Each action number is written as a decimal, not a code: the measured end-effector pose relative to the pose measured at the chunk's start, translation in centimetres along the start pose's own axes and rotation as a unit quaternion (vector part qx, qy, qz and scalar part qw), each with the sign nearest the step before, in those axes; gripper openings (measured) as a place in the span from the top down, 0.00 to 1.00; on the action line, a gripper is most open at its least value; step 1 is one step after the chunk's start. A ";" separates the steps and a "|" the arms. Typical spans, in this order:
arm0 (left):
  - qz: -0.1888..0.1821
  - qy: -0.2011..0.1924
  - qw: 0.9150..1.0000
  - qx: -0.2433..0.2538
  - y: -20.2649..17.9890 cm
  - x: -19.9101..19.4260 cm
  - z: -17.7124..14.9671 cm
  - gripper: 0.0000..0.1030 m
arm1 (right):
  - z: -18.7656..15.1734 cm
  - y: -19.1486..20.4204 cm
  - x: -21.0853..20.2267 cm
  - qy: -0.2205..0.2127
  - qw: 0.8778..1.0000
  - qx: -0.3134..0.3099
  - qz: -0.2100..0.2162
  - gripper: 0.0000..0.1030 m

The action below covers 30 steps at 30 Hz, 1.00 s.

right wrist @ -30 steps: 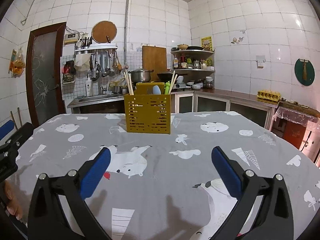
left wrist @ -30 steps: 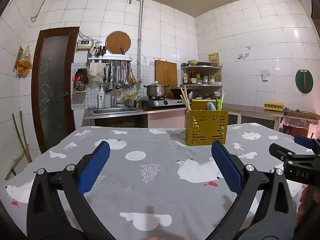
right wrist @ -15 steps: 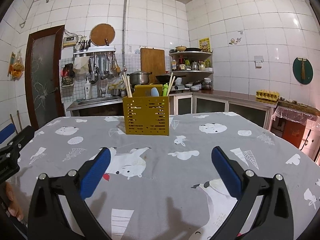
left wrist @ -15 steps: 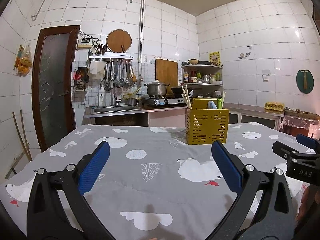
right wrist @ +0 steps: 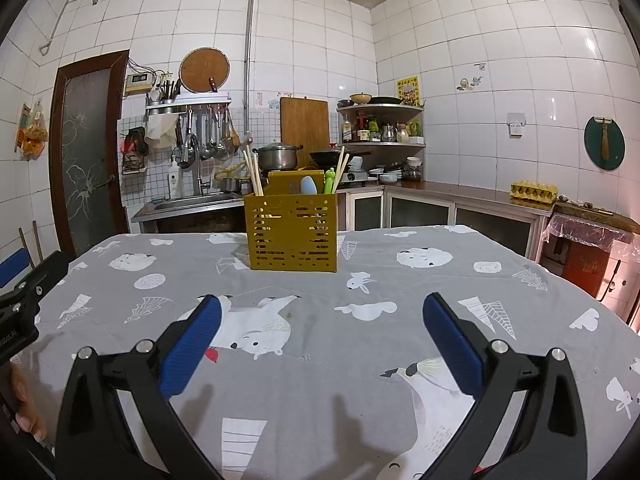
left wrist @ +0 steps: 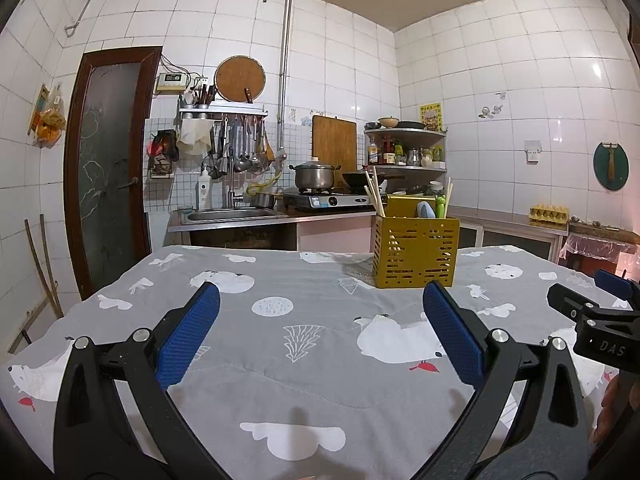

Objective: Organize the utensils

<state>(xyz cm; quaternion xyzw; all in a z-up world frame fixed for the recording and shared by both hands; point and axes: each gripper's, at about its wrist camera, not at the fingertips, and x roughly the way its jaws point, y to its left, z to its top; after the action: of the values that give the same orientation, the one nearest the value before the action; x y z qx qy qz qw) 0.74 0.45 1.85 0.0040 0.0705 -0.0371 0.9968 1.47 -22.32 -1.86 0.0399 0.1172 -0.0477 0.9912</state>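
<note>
Well apart from the yellow utensil caddy (right wrist: 291, 234), both hand-held grippers (left wrist: 320, 332) (right wrist: 320, 336) hover wide open over bare tablecloth (right wrist: 400, 344).

A grey tablecloth (left wrist: 312, 384) printed with white animals and trees covers the table. Behind it, a steel sink (left wrist: 228, 215) sits beside a gas stove (left wrist: 332, 201) carrying a lidded pot (left wrist: 315, 176), with ladles (left wrist: 240, 148) hanging on a rack above. A wooden cutting board (right wrist: 305, 128) leans on the tiled wall, and an egg carton (right wrist: 533, 191) rests on the counter at right.
</note>
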 end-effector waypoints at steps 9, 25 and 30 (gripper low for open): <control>0.000 0.000 1.000 -0.001 0.0 0.0 0.0 0.05 | 0.0 0.0 -0.1 -0.003 1.000 0.000 -0.002 0.04; 0.003 0.001 1.000 -0.003 0.1 0.0 -0.1 0.05 | 0.0 0.1 -0.2 -0.003 1.000 0.000 -0.002 0.04; 0.005 0.000 1.000 -0.003 -0.1 0.0 -0.1 0.05 | 0.0 0.1 -0.1 -0.003 1.000 0.000 -0.002 0.04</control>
<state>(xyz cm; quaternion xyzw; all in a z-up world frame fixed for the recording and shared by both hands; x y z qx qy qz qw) 0.71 0.39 1.80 0.0011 0.0702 -0.0321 0.9970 1.34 -22.25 -1.82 0.0392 0.1145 -0.0501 0.9914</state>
